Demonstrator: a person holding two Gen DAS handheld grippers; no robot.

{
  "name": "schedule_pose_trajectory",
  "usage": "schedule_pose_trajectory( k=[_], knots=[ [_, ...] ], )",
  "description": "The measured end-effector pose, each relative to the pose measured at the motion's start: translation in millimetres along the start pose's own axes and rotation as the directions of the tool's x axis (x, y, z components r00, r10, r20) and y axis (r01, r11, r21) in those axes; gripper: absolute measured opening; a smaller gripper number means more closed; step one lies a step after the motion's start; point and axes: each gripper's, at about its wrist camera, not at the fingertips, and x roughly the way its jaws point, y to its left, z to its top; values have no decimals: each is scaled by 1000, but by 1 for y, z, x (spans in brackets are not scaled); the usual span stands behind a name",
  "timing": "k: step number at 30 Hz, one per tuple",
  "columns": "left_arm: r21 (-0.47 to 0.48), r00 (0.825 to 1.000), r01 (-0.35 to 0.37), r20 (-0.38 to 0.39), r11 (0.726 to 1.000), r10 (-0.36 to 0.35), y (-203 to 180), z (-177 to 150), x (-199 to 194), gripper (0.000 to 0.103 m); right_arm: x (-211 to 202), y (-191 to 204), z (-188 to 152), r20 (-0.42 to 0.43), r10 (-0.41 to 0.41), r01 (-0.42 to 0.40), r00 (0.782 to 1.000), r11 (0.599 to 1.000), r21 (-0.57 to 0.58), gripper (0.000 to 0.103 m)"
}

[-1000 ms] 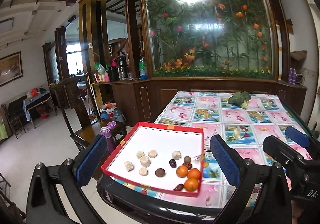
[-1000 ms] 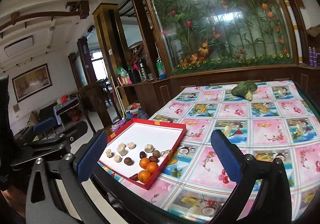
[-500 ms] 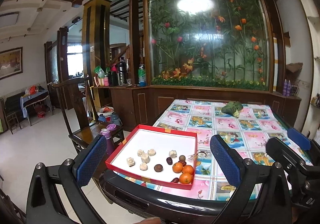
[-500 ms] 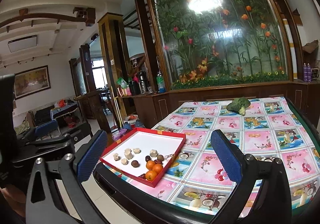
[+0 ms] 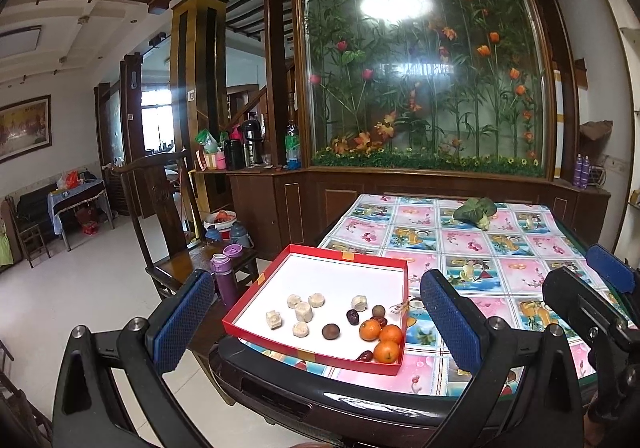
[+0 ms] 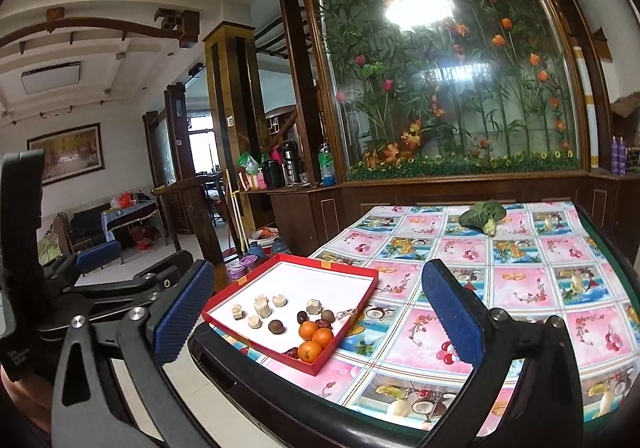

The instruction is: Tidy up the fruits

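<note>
While both tools, left tool (image 5: 316, 316) and right tool (image 6: 320, 314), hover spread apart and empty, three oranges (image 5: 380, 340) occupy the red tray (image 5: 340, 254) at lower centre of the desk (image 5: 500, 248).

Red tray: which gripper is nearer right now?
Left. The left gripper faces the red tray head-on from just off the table edge; the right gripper sits further right, with the tray left of centre.
</note>
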Motion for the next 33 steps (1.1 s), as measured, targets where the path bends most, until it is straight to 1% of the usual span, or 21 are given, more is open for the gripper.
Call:
schedule_pose_trajectory(
  k=[8, 33],
  knots=[
    [-2, 1000, -2, 5, 1000, 2, 2, -1, 0, 103, -1, 7, -1, 4, 3, -3, 1000, 1000, -28, 103],
    [-7, 1000, -10, -2, 1000, 10, 11, -6, -1, 103, 1, 18, -9, -3, 13, -13, 1000, 999, -45, 103]
  ],
)
